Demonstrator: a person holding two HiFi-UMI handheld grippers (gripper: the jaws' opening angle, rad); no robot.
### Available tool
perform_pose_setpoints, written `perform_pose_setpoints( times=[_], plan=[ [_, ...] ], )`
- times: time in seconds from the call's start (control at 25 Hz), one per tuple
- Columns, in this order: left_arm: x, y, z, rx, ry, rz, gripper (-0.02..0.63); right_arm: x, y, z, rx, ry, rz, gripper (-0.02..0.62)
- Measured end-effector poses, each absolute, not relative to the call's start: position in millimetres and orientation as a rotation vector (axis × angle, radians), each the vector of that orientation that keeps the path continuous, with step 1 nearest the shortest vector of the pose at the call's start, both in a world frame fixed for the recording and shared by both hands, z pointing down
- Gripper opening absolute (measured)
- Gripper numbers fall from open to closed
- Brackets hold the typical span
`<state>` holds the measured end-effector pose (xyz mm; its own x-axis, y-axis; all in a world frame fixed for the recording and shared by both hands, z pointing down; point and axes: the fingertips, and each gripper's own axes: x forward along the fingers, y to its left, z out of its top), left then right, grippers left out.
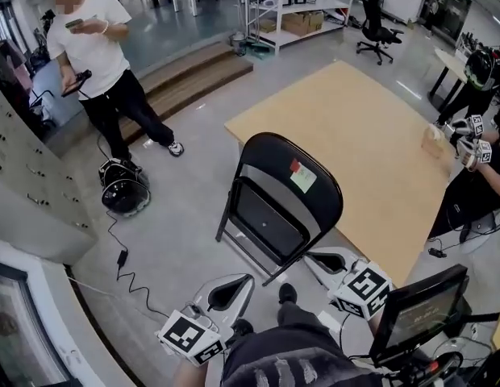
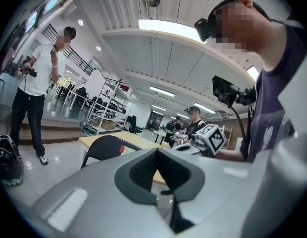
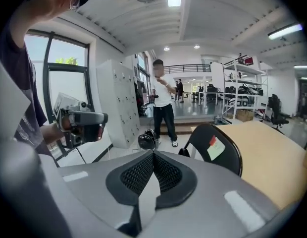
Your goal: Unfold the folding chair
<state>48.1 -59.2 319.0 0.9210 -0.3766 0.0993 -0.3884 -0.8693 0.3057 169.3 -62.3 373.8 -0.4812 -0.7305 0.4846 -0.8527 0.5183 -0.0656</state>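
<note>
Left gripper and right gripper, 2 units, jaws pressed together on nothing, poised just short of the folding chair, which stands folded on the floor, apparently propped against the desk at its near-left edge for support.

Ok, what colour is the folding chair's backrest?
Black backrest, carrying a red and pale sticker; the head view shows it best.
</note>
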Motion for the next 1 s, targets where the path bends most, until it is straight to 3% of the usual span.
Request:
perform_pose_setpoints(
  times=[0.24,0.28,0.32,0.44,0.56,0.88,1.0],
  plan=[
    [85.3,-74.8,337.1,2.699,-0.536,0.150,0.003,266.1,-123.1,404.0,1.478,-2.199,0.449,0.003],
    [89.6,-77.3,339.6,2.695,-0.534,0.160,0.003,281.3,-135.1,407.9,1.503,-2.174,0.448,0.026],
    [92.2,-79.6,341.6,2.690,-0.536,0.170,0.003,294.0,-146.4,411.6,1.520,-2.147,0.442,0.096],
    [97.4,-86.9,347.3,2.683,-0.543,0.198,0.003,326.4,-177.5,421.4,1.560,-2.054,0.407,0.217],
    [101.9,-93.5,358.6,2.678,-0.548,0.227,0.003,347.2,-203.5,440.4,1.538,-1.984,0.426,0.273],
    [131.5,-121.9,430.0,2.579,-0.573,0.388,0.003,366.4,-238.9,493.9,1.424,-1.845,0.475,0.282],
    [144.8,-135.6,464.1,2.520,-0.609,0.495,0.003,365.3,-237.2,506.7,1.405,-1.822,0.471,0.233]
  ],
)
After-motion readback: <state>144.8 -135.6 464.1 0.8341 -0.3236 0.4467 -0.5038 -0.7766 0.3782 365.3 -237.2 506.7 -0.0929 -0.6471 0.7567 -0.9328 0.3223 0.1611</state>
